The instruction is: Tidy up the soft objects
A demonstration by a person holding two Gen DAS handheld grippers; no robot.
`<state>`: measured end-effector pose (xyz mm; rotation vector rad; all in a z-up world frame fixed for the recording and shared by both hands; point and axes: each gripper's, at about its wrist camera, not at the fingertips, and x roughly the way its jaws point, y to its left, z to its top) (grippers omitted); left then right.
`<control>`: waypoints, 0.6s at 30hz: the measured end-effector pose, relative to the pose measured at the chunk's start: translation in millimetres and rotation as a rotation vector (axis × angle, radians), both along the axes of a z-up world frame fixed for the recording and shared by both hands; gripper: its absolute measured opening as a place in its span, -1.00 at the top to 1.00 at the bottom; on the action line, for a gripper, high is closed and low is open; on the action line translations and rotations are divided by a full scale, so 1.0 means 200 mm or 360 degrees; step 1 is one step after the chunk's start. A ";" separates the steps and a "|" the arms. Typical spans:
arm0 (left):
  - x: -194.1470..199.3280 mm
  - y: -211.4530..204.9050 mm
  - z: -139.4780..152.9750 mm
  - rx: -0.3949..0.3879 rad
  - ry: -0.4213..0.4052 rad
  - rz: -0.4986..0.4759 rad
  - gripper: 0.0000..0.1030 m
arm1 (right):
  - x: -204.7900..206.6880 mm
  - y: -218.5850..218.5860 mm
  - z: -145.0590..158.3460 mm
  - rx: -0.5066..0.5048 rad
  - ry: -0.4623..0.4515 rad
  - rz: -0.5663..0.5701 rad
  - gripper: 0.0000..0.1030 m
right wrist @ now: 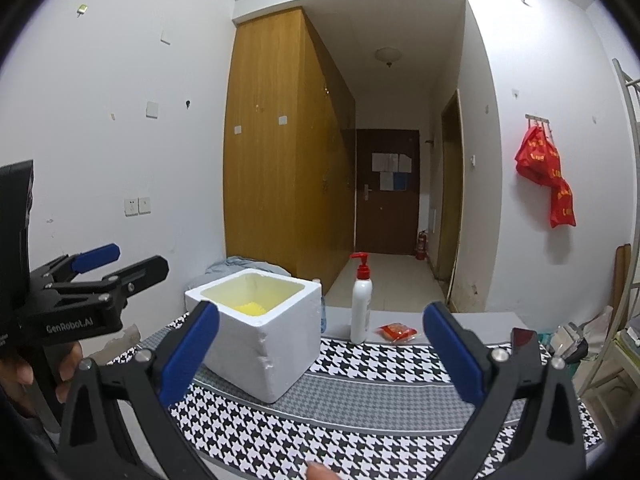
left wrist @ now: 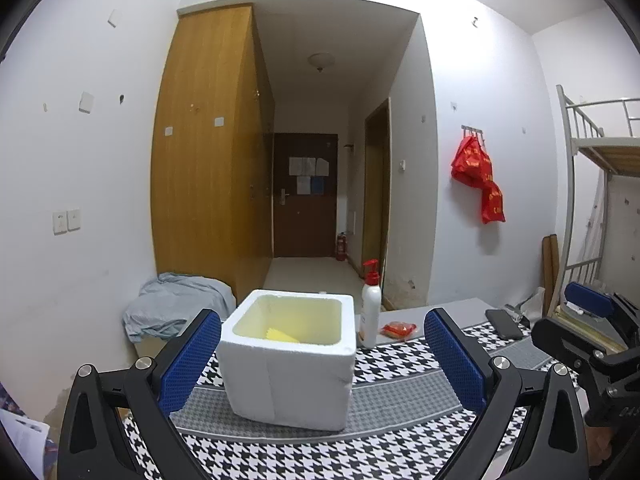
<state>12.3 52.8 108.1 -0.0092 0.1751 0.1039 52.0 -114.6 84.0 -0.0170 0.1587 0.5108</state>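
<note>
A white foam box stands open-topped on the houndstooth tablecloth, with something yellow lying inside. The right wrist view shows the same foam box and the yellow thing in it. A small red packet lies behind the box to the right; the red packet sits beside a bottle. My left gripper is open, its blue pads either side of the box, nothing held. My right gripper is open and empty, right of the box.
A white pump bottle with a red top stands behind the box, the same bottle near the packet. A dark phone lies at the table's far right. Crumpled grey cloth sits left, beyond the table. A bunk bed frame stands right.
</note>
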 end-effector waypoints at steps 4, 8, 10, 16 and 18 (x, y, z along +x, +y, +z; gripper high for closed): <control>-0.06 -0.03 -0.03 0.0009 -0.0010 -0.0013 -0.98 | -0.05 -0.02 -0.03 0.0009 -0.0001 -0.0004 -1.00; -0.12 -0.05 -0.07 -0.0013 -0.0010 -0.0010 -0.98 | -0.11 -0.03 -0.07 0.0009 -0.0014 -0.0025 -1.00; -0.15 -0.06 -0.10 -0.0017 -0.0017 0.0007 -0.98 | -0.15 -0.05 -0.09 0.0020 -0.0024 -0.0041 -1.00; -0.23 -0.07 -0.19 -0.0021 -0.0032 0.0038 -0.98 | -0.21 -0.08 -0.15 0.0037 -0.0035 -0.0051 -1.00; -0.24 -0.07 -0.22 -0.0033 -0.0024 0.0032 -0.98 | -0.23 -0.08 -0.18 0.0033 -0.0037 -0.0067 -1.00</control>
